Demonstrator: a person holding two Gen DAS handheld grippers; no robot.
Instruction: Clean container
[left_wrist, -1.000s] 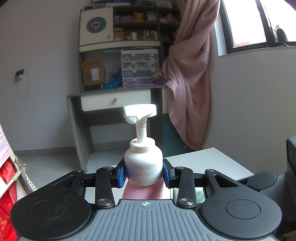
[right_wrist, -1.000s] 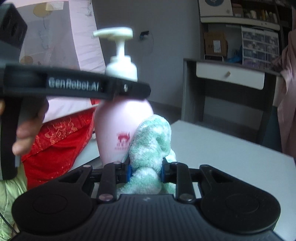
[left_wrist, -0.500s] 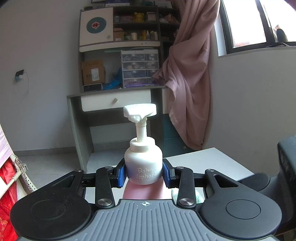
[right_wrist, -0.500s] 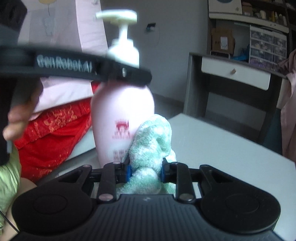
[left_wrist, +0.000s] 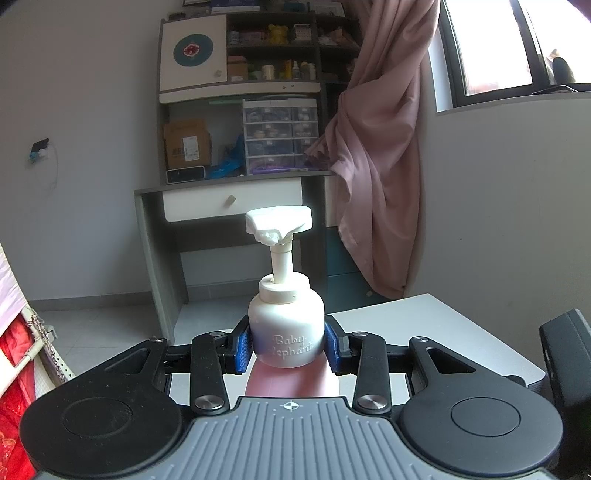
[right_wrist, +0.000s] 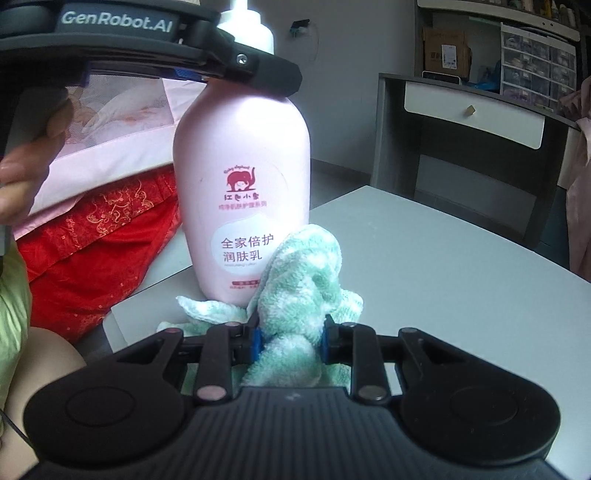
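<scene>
My left gripper is shut on the white collar of a pink pump bottle and holds it upright. In the right wrist view the same pink bottle stands on the white table, with the left gripper's arm crossing its neck at the top. My right gripper is shut on a bunched green-and-white towel, which lies against the bottle's lower right side.
A grey desk with a white drawer and shelves stands behind the table. A pink curtain hangs at the right. Red cloth lies left of the table edge. The person's hand holds the left gripper.
In the right wrist view the bottle has grown larger and closer, and the towel now sits lower on its side. The left wrist view is almost the same.
</scene>
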